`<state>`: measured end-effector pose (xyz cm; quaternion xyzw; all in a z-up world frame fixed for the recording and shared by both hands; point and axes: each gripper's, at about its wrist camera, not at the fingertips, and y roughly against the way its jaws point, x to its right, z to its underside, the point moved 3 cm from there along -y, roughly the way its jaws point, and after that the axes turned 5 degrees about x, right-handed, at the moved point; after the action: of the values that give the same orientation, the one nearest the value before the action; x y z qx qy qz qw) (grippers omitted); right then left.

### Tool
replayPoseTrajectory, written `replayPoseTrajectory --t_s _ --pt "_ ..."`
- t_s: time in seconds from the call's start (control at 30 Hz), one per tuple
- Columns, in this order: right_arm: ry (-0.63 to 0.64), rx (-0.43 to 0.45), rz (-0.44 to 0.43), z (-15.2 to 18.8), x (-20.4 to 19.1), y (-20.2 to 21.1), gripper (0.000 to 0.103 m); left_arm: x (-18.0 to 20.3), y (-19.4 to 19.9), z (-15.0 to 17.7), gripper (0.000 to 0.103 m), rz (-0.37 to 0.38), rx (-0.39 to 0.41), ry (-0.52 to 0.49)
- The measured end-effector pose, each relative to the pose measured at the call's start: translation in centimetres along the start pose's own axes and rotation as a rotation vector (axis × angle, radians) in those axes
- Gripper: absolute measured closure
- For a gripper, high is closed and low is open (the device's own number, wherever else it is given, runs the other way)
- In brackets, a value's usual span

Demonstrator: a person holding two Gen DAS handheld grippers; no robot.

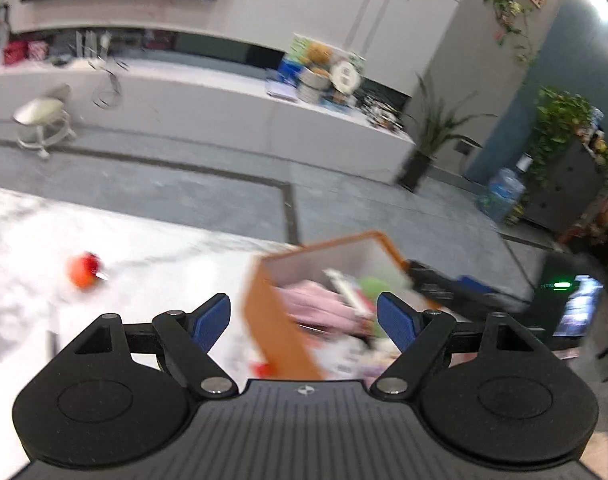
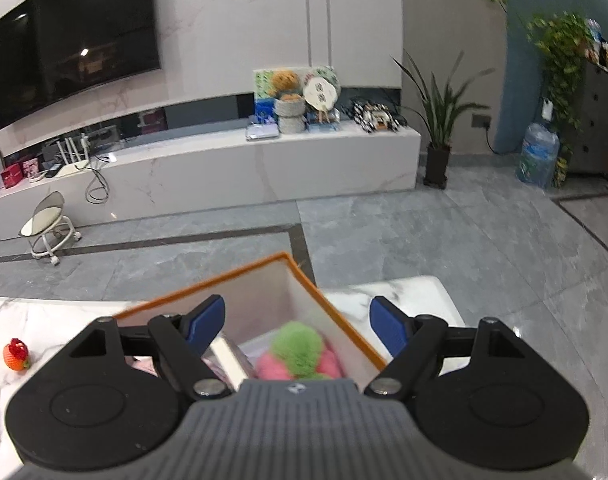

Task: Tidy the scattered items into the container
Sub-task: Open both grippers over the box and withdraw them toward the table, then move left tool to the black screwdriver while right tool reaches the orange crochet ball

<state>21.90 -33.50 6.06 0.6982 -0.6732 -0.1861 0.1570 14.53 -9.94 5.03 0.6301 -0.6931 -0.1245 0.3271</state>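
Both your left gripper (image 1: 304,322) and right gripper (image 2: 297,324) have jaws spread wide and hold nothing over the orange box (image 2: 340,320), so go pick up the little orange toy (image 2: 17,354) on the tabletop (image 2: 63,320) next.

no readable text, round fan (image 2: 322,92) on the TV ledge bears characters too small to read

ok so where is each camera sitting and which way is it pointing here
Left wrist: sits on the left gripper, looking forward and slightly down over the white marble table at the orange-rimmed container; its own blue-padded fingers show, spread apart, nothing between them.
Right wrist: sits on the right gripper, above the container, facing the TV wall; its fingers show, also spread and empty.
Shared: the container, the small orange toy on the table, the white stool, the TV bench clutter.
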Motion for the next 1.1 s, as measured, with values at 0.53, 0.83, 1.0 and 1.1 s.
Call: replayPoseTrajectory --t_s 0.53,0.83,1.0,1.1 --pt "0.179 0.119 -0.232 -0.1 -14.6 1.3 0.021 -19.3 -2.2 2.1 0.009 -0.395 0.065 0.062" --pt "0.282 0.058 -0.378 2.9 -22.7 0.8 0.021 -19.4 -4.8 4.9 0.010 -0.325 -0.111 -0.026" --pt "0.294 0.044 -0.411 4.0 -24.5 0.6 0.021 -21.0 -5.0 6.8 0.015 -0.351 -0.113 -0.050" --pt "0.280 0.058 -0.382 3.6 -24.1 0.5 0.021 -21.8 -5.6 7.8 0.023 -0.339 -0.135 -0.070"
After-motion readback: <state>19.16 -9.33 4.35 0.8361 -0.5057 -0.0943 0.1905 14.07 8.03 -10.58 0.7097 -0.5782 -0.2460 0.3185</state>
